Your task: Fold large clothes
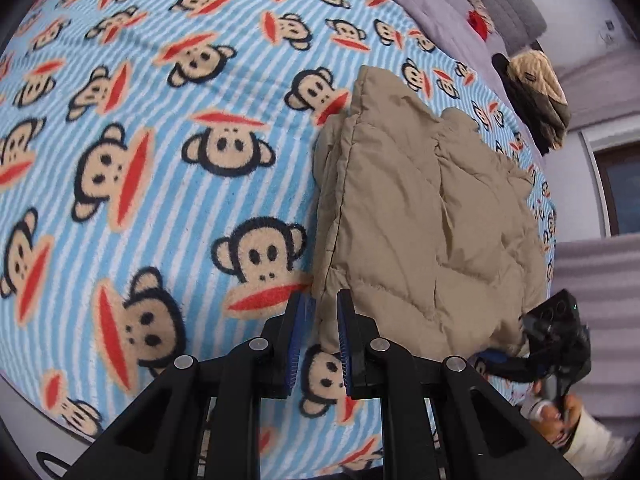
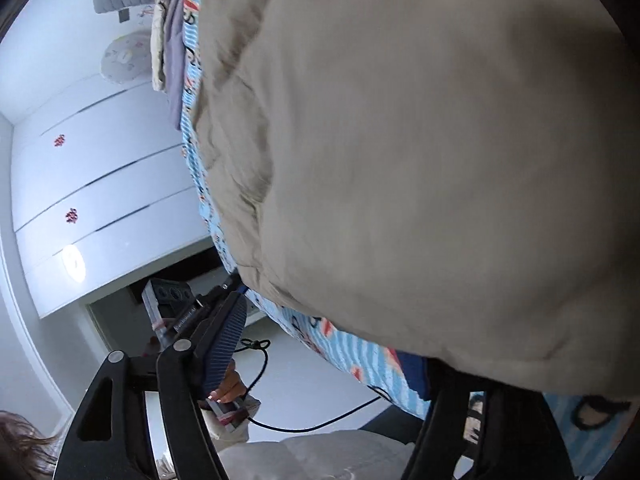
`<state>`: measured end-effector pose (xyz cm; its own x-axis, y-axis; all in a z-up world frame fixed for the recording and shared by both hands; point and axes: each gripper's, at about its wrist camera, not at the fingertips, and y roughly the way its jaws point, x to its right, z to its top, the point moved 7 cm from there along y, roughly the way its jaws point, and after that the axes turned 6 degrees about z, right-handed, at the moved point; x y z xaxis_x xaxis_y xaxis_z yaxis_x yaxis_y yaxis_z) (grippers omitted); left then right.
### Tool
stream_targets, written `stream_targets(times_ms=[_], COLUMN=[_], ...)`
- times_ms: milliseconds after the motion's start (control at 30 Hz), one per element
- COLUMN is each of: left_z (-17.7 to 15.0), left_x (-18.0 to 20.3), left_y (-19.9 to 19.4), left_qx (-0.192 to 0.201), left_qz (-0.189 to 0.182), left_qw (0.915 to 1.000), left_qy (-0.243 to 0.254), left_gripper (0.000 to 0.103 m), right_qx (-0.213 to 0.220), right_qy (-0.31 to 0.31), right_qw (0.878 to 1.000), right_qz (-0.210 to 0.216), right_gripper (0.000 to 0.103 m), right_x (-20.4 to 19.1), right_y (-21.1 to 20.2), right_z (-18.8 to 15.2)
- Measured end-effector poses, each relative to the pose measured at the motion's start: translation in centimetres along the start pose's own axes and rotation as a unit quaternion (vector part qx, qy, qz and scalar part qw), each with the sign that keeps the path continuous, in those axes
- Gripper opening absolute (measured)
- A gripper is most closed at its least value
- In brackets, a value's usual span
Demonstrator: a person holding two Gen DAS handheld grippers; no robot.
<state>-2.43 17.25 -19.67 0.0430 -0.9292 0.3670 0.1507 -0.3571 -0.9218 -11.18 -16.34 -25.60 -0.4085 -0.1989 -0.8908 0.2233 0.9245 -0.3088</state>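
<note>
**Nearly folded: padded jacket on the monkey blanket, both claws at its near edge**

Seen from the left wrist camera, the tan padded jacket (image 1: 424, 216) lies as a compact folded bundle on the monkey-print blanket (image 1: 160, 140), toward the blanket's right side. The left gripper (image 1: 320, 340) has its 2 blue-padded fingers apart, astride the jacket's near left corner, with cloth between the pads but not pinched. The right gripper (image 1: 556, 336) sits at the jacket's near right corner. Left of the jacket the blanket is wide and bare, so there is plenty of room that way; to the right the blanket's edge is close, and a dark coat (image 1: 536, 96) lies beyond the far corner.

From the right wrist camera, the jacket (image 2: 420, 160) fills most of the frame, bulging over the right gripper (image 2: 340, 356). Only 1 ribbed finger (image 2: 226, 340) is clear; the other is buried under cloth, so I cannot tell whether this claw grips anything. The white floor (image 2: 304, 396) shows past the blanket's edge.

The puffy filling will probably spring the fold open if released unevenly, and a pull rightward could drag the bundle off the edge.
</note>
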Motion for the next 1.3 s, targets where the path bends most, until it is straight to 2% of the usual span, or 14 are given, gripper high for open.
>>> stream_targets(times_ms=[100,233,333,400,467,600,667,733,833,900,1000,1067,1133,1300], left_z=[-1.6,-5.8,-6.4,-5.4,-4.3,-2.6,-1.4,-0.3,0.5,0.1,-0.3,-0.2,0.1,1.4], left_x=[0.2,2.2,3.3,2.2,-0.3,-5.6,-7.1,-6.4,-2.2,2.0,6.4,6.3,5.4,4.9], left_y=[-0.5,2.1,5.6,6.6,5.6,-0.2,-2.8,-4.5,-4.5,-3.0,0.7,3.2,4.4,2.9], left_qx=[-0.034,-0.103,-0.092,-0.061,-0.029,0.030,0.044,0.053,0.036,0.018,0.008,-0.002,-0.006,0.005], left_qz=[-0.037,-0.107,-0.070,-0.004,0.054,0.129,0.121,0.090,0.025,-0.006,0.052,0.094,0.117,0.148], left_qw=[0.9982,0.9882,0.9929,0.9981,0.9979,0.9909,0.9912,0.9944,0.9979,0.9954,0.9882,0.9849,0.9842,0.9803], left_qy=[0.032,0.040,0.025,-0.002,-0.021,-0.023,-0.028,-0.015,0.048,0.094,0.144,0.146,0.133,0.131], left_gripper=[0.017,0.017,0.017,0.017,0.017,0.017,0.017,0.017,0.017,0.017,0.017,0.017,0.017,0.017], right_qx=[0.033,0.037,0.036,0.033,0.025,-0.002,0.003,0.035,0.106,0.133,0.145,0.143,0.145,0.152], right_qy=[0.030,0.032,0.030,0.034,0.035,-0.007,-0.040,-0.072,-0.092,-0.090,-0.085,-0.084,-0.076,-0.075], right_qw=[0.998,0.998,0.998,0.999,0.999,1.000,0.999,0.996,0.983,0.973,0.958,0.947,0.945,0.943], right_qz=[0.041,0.037,0.031,0.025,0.008,-0.010,-0.014,-0.039,-0.119,-0.167,-0.233,-0.276,-0.284,-0.286], right_gripper=[0.070,0.070,0.070,0.070,0.070,0.070,0.070,0.070,0.070,0.044,0.038,0.035,0.029,0.029], right_x=[-0.4,-0.9,-1.4,-1.3,-1.1,-2.4,-4.0,-5.2,-4.8,-4.1,-2.1,0.0,1.5,2.5], right_y=[-2.2,-2.8,-3.0,-2.9,-3.5,-5.6,-7.4,-9.7,-13.4,-14.3,-15.5,-15.8,-15.7,-15.7], right_z=[0.8,0.9,1.0,0.7,0.5,-0.7,-0.7,0.3,2.6,4.4,5.6,6.2,6.8,7.7])
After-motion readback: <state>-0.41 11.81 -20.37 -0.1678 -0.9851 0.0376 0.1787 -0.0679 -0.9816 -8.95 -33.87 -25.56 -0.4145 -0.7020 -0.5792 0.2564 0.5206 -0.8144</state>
